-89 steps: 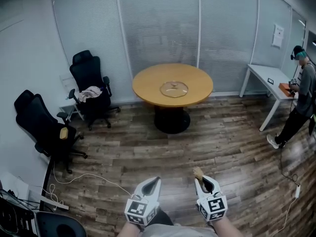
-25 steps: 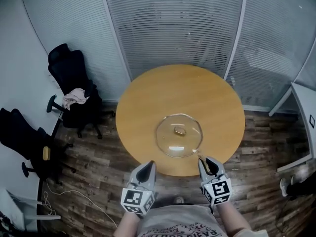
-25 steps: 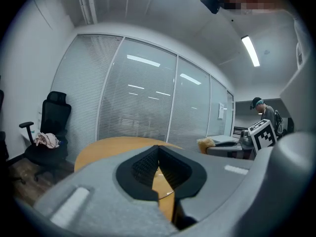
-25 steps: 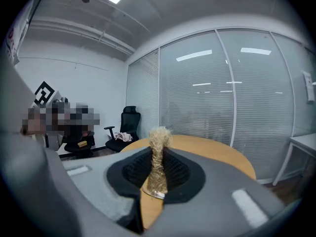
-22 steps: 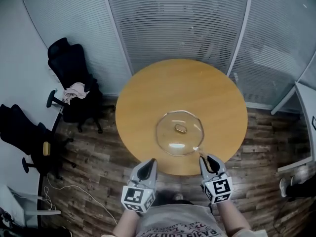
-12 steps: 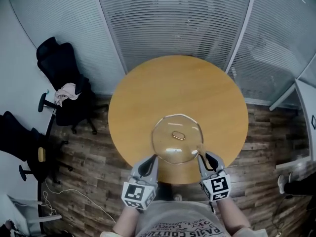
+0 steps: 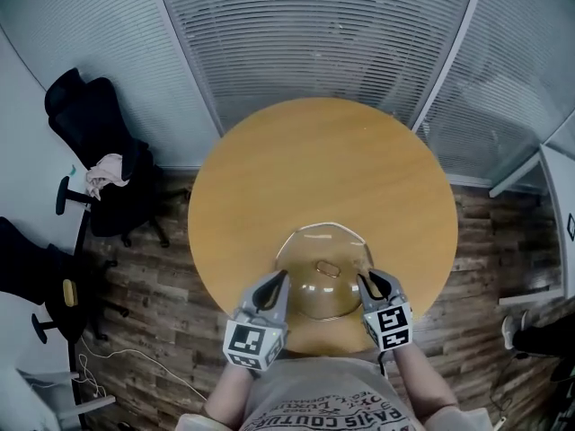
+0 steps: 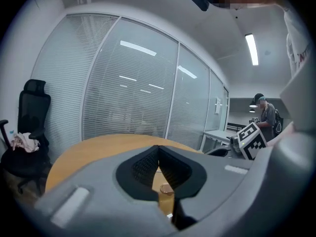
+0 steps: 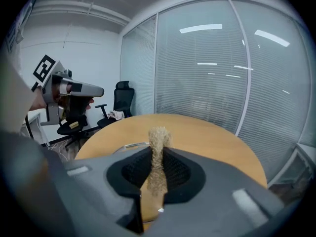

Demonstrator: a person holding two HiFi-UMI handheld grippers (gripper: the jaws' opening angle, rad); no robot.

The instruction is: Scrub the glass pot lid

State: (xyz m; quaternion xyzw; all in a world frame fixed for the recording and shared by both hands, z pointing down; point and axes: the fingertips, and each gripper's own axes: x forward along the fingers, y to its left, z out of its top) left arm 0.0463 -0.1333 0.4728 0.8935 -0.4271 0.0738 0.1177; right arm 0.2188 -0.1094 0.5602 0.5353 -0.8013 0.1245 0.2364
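Round counter (image 7: 323,155) carries the lid (image 7: 322,245), its near sides hidden behind your tools. Your left hand-held gripper (image 7: 279,278) is closed, empty; your right hand-held gripper (image 7: 365,280) pinches a scrubber (image 9: 158,149).

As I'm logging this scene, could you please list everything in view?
Table: one, tan, round, mid-room.
Lid: one, clear glass, on the table's near side.
Chairs: two, black, left of the table.
Cloth: one, pale, on the farther chair.
Desk: one, white, far right.
Other person: one, dark clothes, by the desk.
Scrubber: one, tan, clamped in the right gripper.
Left gripper: one, grey, shut and empty, by the lid's left rim.
Right gripper: one, grey, by the lid's right rim.
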